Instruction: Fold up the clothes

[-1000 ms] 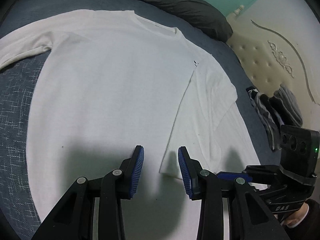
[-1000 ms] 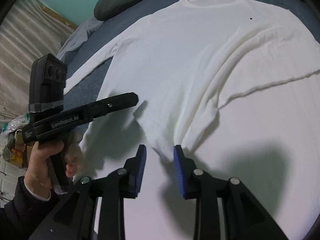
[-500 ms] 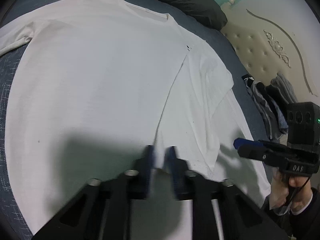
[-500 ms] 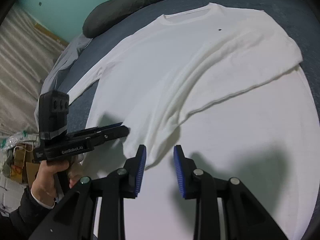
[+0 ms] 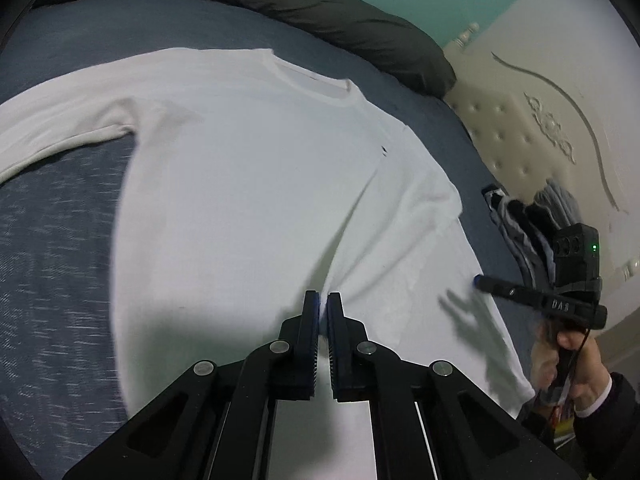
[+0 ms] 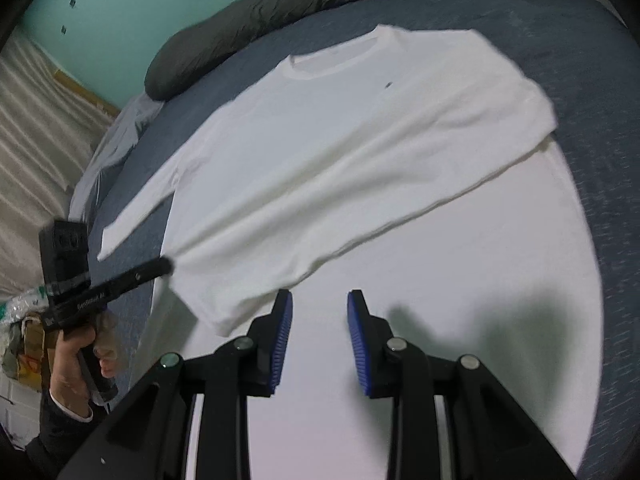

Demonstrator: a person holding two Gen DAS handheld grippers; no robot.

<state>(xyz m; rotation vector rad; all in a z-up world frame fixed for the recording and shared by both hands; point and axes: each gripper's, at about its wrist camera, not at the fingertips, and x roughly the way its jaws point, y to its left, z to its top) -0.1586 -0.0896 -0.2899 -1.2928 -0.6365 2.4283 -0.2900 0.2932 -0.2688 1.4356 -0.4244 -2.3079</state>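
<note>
Shirt flat on bed; pillow beyond, clothes pile beside.

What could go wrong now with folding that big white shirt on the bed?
1. The left tongs pinch only a thin edge of the folded sleeve on the white long-sleeved shirt; it might slip out.
2. Pulling there could drag the shirt into wrinkles on the blue bedspread.
3. The right tongs are open and hold nothing, so the other sleeve lies unfolded and the fold could end up lopsided.
</note>
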